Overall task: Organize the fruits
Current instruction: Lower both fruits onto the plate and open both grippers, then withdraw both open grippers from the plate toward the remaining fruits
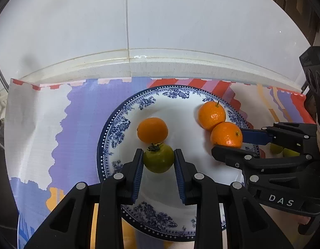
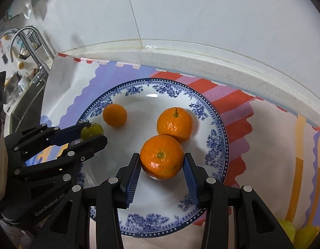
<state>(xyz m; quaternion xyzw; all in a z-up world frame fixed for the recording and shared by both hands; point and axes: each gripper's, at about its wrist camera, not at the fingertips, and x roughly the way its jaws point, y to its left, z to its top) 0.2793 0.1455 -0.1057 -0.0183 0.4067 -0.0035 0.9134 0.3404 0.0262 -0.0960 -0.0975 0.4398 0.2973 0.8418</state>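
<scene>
A blue-and-white patterned plate (image 1: 110,132) (image 2: 218,141) lies on a colourful mat. My left gripper (image 1: 159,153) (image 2: 93,132) is shut on a small green fruit (image 1: 159,161) (image 2: 93,129) with a dark stem, low over the plate's left part. My right gripper (image 2: 161,155) (image 1: 228,143) is shut on an orange (image 2: 162,157) (image 1: 226,134) over the plate's right part. Two more oranges rest on the plate: one (image 1: 152,129) (image 2: 114,115) just behind the green fruit, the other (image 1: 211,115) (image 2: 174,124) touching the held orange from behind.
The mat (image 1: 77,124) (image 2: 274,145) runs back to a raised white ledge (image 1: 160,66) under a tiled wall. Off the plate to the right lie pale green fruits (image 2: 288,228) (image 1: 276,148). A sink with a curved tap (image 2: 25,41) is at the far left.
</scene>
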